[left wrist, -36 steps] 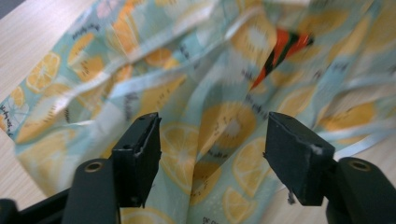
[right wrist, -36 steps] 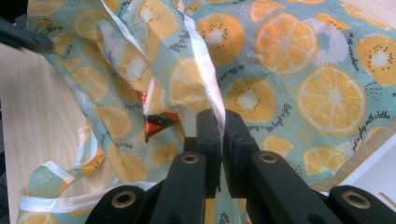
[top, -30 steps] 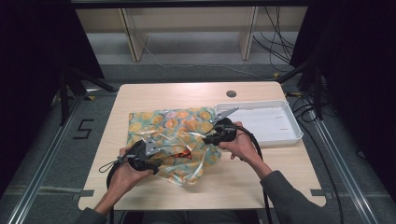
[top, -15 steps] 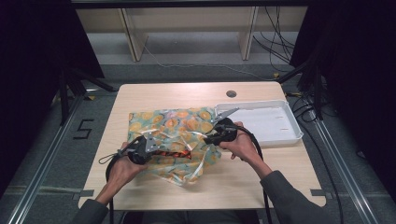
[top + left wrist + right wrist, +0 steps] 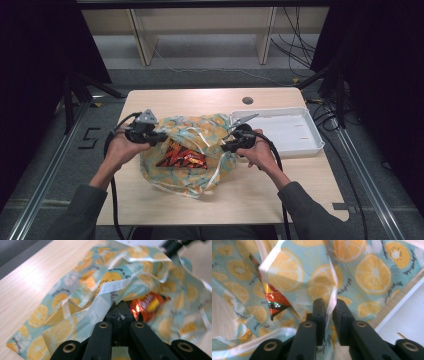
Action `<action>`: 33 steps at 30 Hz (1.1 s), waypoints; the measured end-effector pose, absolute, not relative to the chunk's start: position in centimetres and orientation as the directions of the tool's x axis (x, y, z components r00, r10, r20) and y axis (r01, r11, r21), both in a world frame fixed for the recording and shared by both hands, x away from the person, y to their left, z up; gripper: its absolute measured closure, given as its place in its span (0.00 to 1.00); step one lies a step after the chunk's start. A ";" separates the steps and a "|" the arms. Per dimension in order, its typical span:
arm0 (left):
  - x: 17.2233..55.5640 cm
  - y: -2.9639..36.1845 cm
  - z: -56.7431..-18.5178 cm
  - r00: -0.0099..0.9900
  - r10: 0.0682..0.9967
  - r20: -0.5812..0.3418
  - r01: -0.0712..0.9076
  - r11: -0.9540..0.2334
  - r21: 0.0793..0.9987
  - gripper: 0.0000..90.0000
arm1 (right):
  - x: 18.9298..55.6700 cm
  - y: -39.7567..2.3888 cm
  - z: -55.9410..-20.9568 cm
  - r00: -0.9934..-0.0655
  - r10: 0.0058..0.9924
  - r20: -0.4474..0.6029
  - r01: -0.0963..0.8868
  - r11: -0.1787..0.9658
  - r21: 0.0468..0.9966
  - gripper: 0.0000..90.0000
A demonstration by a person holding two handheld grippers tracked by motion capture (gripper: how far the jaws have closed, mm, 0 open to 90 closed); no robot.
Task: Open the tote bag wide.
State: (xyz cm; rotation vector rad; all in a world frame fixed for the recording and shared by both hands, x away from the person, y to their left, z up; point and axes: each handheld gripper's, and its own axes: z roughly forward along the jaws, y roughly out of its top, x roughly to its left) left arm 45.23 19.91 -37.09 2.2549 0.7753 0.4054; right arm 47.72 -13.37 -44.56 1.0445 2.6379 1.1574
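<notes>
High view: snack packet [image 5: 181,158] half-hidden inside fruit-print bag [image 5: 200,170], both grippers' jaws pinching its rim.

The bag [image 5: 187,150] hides most of the orange packet [image 5: 181,157], whose print is blurred.

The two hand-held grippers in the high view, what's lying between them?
In the high view, the citrus-print bag spans the stretch between the left hand-held gripper and the right hand-held gripper, its mouth held open over a red-orange snack packet.

A lab: black curtains [image 5: 40,40]; floor cables [image 5: 210,70]; lone wooden table [image 5: 200,100].
</notes>
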 end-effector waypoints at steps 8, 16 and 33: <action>49.4 19.8 -37.5 0.720 0.694 -0.005 0.518 -0.533 0.669 1.00 | 46.6 -13.1 -43.1 -0.748 0.651 0.129 0.568 0.527 0.633 0.64; 51.1 19.4 -38.8 0.688 0.724 -0.046 0.574 -0.505 0.644 1.00 | 44.8 -11.4 -40.4 -0.825 0.564 0.029 0.401 0.548 0.734 0.61; 51.0 20.7 -39.2 0.689 0.721 -0.066 0.583 -0.499 0.641 1.00 | 48.3 -9.3 -41.9 -0.803 0.592 -0.076 0.371 0.595 0.713 1.00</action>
